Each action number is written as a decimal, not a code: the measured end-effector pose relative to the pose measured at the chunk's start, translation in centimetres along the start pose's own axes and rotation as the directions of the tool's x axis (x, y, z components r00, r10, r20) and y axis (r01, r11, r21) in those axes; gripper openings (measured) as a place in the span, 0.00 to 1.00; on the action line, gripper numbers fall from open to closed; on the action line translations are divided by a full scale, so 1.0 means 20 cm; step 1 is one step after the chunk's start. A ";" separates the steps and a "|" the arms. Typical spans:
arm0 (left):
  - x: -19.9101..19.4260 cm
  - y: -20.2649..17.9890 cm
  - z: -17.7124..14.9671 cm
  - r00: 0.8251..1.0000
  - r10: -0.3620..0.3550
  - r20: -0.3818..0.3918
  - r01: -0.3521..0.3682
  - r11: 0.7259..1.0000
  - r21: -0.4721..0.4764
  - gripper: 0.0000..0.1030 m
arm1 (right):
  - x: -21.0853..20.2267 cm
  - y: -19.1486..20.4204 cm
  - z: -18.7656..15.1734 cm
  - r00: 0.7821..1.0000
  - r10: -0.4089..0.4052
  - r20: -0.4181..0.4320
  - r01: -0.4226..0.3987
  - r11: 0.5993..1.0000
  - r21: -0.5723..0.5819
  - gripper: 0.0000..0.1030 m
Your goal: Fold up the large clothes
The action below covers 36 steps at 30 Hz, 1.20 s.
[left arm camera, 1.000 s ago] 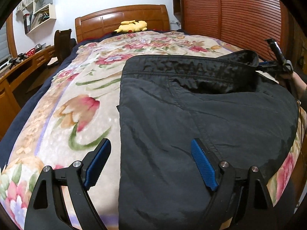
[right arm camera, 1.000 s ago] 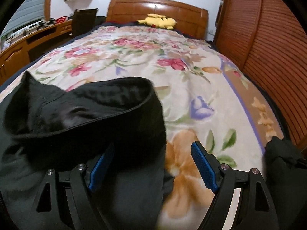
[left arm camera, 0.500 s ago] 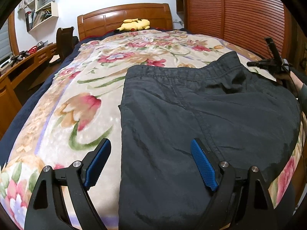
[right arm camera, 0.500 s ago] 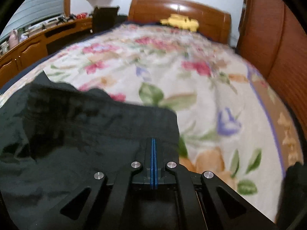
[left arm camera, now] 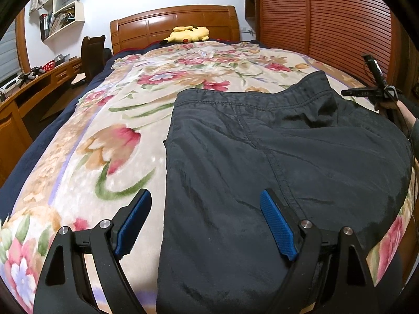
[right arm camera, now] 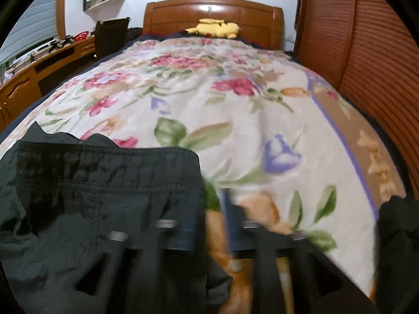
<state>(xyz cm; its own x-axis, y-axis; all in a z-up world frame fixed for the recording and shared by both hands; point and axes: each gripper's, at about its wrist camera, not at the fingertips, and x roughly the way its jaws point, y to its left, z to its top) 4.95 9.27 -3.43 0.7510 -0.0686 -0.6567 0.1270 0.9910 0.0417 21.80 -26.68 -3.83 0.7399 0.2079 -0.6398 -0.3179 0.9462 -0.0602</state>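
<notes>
Black trousers (left arm camera: pixel 275 157) flat on floral bedspread (left arm camera: pixel 104 157), waistband at 12. My right gripper (right arm camera: pixel 209 225) just reopened, jaws part-open, corner let go. Left gripper (left arm camera: pixel 204 225) wide, empty. Next: grab edge, fold over.

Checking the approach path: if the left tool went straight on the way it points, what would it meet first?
Most likely the black garment lying on the floral bedspread. The left tool is open and empty; depth is unclear.

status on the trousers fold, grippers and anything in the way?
Left gripper open, empty, over black trousers. Right gripper blurred, jaws just opening, off the waistband. Trousers flat on floral blanket. Nothing in the way.
</notes>
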 end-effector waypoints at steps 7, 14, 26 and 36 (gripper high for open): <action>-0.01 0.01 -0.01 1.000 -0.001 -0.005 0.001 1.000 -0.006 0.83 | 0.13 -0.01 0.00 0.985 0.114 -0.131 -0.109 0.993 0.046 0.53; 0.01 0.01 -0.01 1.000 -0.003 -0.004 0.003 1.000 -0.012 0.83 | -0.02 0.12 0.05 0.996 0.080 -0.024 -0.083 0.985 -0.150 0.05; -0.06 0.01 -0.04 1.000 0.011 0.018 -0.010 0.999 -0.046 0.83 | -0.18 -0.02 0.07 0.981 -0.171 -0.095 0.170 0.985 -0.016 0.59; -0.25 -0.03 -0.09 0.998 -0.005 0.059 0.007 1.000 -0.030 0.83 | -0.66 0.10 -0.19 0.998 -0.058 0.029 0.059 0.998 -0.022 0.67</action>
<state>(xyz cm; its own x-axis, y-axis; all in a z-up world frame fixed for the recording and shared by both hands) -0.01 9.14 -1.48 0.7872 -0.0800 -0.6115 0.1127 0.9935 0.0151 9.13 -28.42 1.66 0.7741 0.1597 -0.6126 -0.2870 0.9510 -0.1147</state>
